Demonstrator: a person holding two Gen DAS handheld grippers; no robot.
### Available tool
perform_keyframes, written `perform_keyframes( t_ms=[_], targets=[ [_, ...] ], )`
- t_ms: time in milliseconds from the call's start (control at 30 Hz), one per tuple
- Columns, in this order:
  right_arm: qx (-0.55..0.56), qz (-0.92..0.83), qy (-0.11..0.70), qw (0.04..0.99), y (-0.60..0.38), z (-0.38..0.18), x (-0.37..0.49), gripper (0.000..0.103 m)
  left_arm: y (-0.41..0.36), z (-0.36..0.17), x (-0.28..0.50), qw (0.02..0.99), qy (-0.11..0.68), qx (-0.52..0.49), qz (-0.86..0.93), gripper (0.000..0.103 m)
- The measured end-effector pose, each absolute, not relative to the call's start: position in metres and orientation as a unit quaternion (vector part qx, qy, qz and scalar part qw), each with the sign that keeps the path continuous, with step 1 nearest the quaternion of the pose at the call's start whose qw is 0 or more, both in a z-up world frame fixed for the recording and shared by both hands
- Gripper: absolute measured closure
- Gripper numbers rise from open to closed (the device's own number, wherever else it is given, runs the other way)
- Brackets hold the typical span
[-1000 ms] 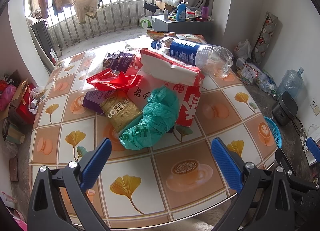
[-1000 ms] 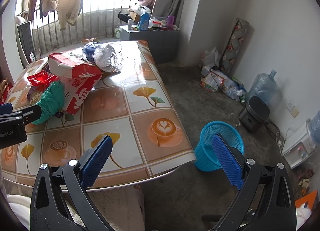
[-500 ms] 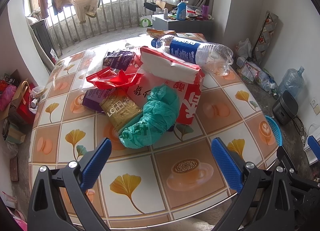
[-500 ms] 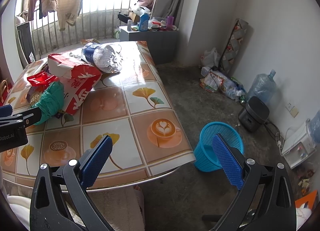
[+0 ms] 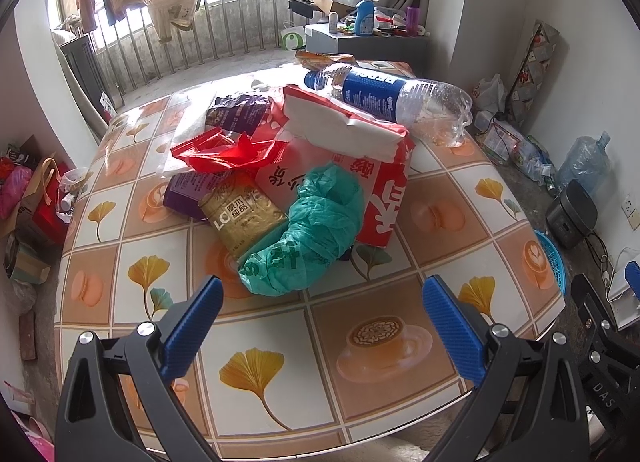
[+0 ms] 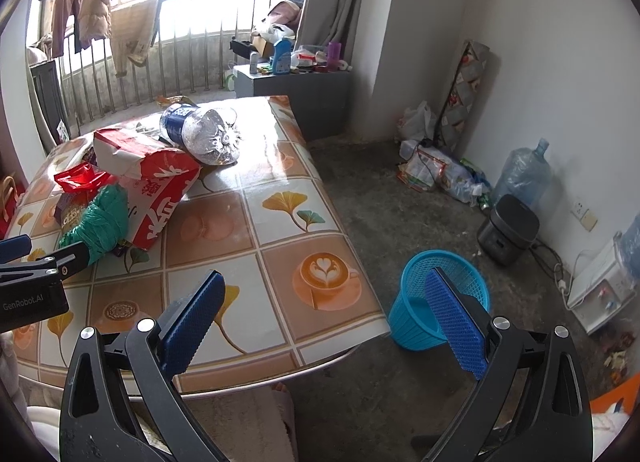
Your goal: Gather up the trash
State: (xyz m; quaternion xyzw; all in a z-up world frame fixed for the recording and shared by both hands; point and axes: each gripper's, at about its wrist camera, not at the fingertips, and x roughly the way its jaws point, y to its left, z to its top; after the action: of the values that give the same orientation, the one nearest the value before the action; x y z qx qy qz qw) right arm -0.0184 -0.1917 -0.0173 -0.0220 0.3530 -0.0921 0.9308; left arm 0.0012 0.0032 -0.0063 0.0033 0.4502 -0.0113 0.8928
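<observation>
A heap of trash lies on the tiled table (image 5: pixel 384 346): a green plastic bag (image 5: pixel 308 234), a gold packet (image 5: pixel 240 217), a red-and-white paper bag (image 5: pixel 360 157), a red wrapper (image 5: pixel 224 149), a purple packet (image 5: pixel 240 113) and a large clear bottle with a blue label (image 5: pixel 392 99). My left gripper (image 5: pixel 320 326) is open, just short of the green bag, holding nothing. My right gripper (image 6: pixel 324 322) is open over the table's front right corner. A blue mesh basket (image 6: pixel 436 298) stands on the floor beside that corner.
A grey cabinet (image 6: pixel 296 89) with bottles stands behind the table by the railing. Against the right wall are floor litter (image 6: pixel 436 169), a water jug (image 6: pixel 520 173) and a black cooker (image 6: pixel 508 229). Bags and boxes (image 5: pixel 28 197) crowd the floor left of the table.
The left gripper has crept slightly nearer the trash heap. The right gripper has barely moved. Both stay open.
</observation>
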Motion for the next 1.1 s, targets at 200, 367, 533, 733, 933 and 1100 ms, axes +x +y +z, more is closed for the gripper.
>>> perform_keyframes(
  t_ms=[200, 367, 533, 733, 933, 1100],
  targets=[
    [-0.024, -0.061, 0.321, 0.945, -0.173, -0.007, -0.005, 0.008, 0.028, -0.004, 0.012, 0.897, 0.442, -0.015, -0.011, 0.005],
    [0.001, -0.013, 0.311, 0.950, -0.149, -0.003, 0.017, 0.008, 0.069, 0.003, 0.024, 0.909, 0.415, -0.032, -0.011, 0.005],
    [0.041, 0.063, 0.332, 0.940, -0.118, -0.010, 0.044, 0.008, 0.117, 0.009, 0.036, 0.922, 0.376, -0.081, -0.048, 0.005],
    [0.089, 0.133, 0.373, 0.914, -0.089, -0.024, 0.065, 0.013, 0.157, 0.010, 0.058, 0.924, 0.356, -0.123, -0.069, 0.007],
    [0.118, 0.156, 0.410, 0.891, -0.075, -0.038, 0.081, 0.023, 0.179, -0.005, 0.094, 0.906, 0.380, -0.172, -0.074, 0.024],
    [0.136, 0.162, 0.437, 0.874, -0.069, -0.048, 0.093, 0.031, 0.176, -0.024, 0.115, 0.885, 0.414, -0.193, -0.087, 0.046]
  ],
)
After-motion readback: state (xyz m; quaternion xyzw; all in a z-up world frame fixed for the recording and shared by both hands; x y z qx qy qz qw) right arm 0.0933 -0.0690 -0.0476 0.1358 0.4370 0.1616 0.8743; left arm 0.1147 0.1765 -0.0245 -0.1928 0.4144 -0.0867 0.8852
